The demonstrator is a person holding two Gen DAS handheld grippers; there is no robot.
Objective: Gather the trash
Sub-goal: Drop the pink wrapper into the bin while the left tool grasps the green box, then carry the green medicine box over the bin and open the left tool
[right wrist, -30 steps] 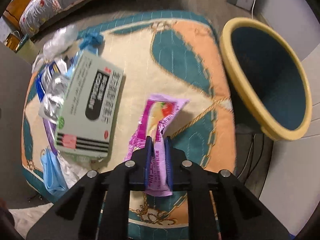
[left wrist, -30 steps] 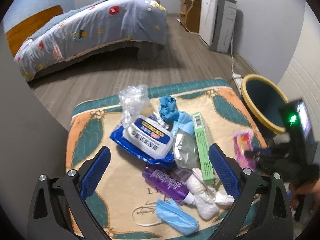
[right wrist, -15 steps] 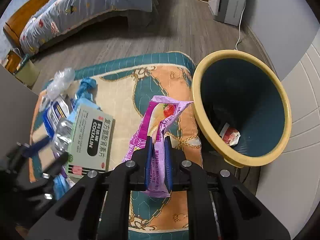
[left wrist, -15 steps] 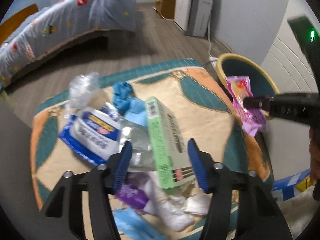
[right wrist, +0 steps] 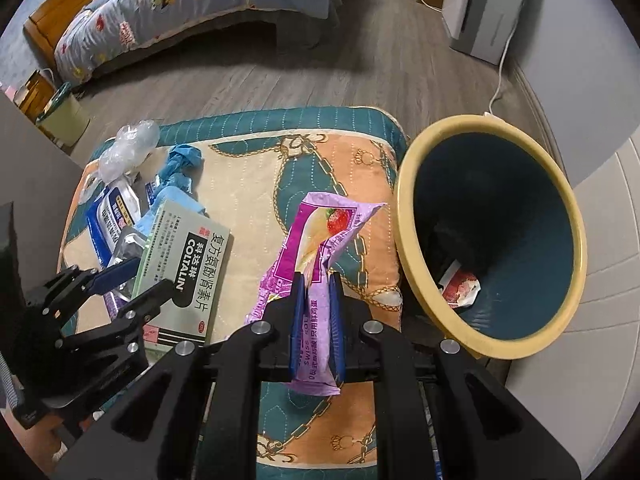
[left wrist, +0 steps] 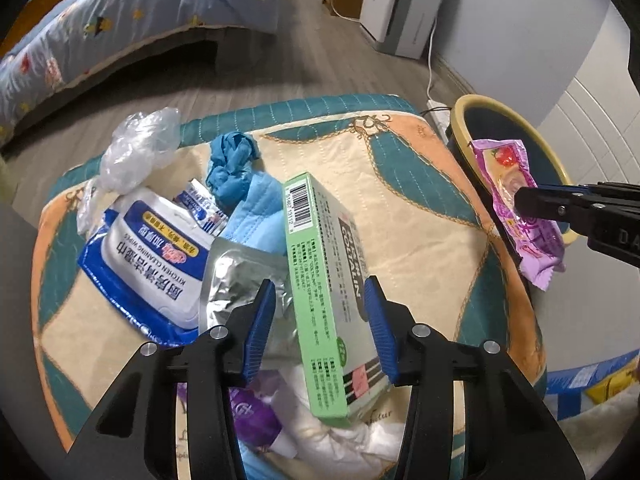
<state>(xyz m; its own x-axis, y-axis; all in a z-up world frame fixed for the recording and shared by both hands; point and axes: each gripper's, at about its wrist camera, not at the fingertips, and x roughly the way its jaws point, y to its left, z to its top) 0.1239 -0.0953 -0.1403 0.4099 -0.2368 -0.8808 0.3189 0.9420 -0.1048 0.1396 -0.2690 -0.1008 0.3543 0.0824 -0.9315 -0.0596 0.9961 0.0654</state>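
A green and grey medicine box (left wrist: 320, 280) lies tilted on the trash pile on a patterned quilted mat (left wrist: 400, 184). My left gripper (left wrist: 320, 284) straddles the box and its jaws are closing. The right pad (left wrist: 378, 320) is at the box's edge; silver foil shows in a small gap beside the left pad. My right gripper (right wrist: 316, 278) is shut on a purple snack wrapper (right wrist: 320, 232), held in the air beside the yellow-rimmed bin (right wrist: 408, 208). The wrapper (left wrist: 508, 184) and right gripper (left wrist: 520, 200) also appear at the right of the left wrist view.
The pile holds a blue wipes pack (left wrist: 152, 272), a silver foil pouch (left wrist: 236, 276), blue gloves (left wrist: 236, 160), clear plastic (left wrist: 136, 148), a purple packet (left wrist: 252, 412) and white tissue. A red-white scrap (right wrist: 460, 288) lies in the bin. Behind are a bed (right wrist: 160, 20) and a white appliance (right wrist: 488, 4).
My left gripper came down over the pile and narrowed from wide open to just around the green box. My right gripper lifted the purple wrapper off the mat and up beside the bin.
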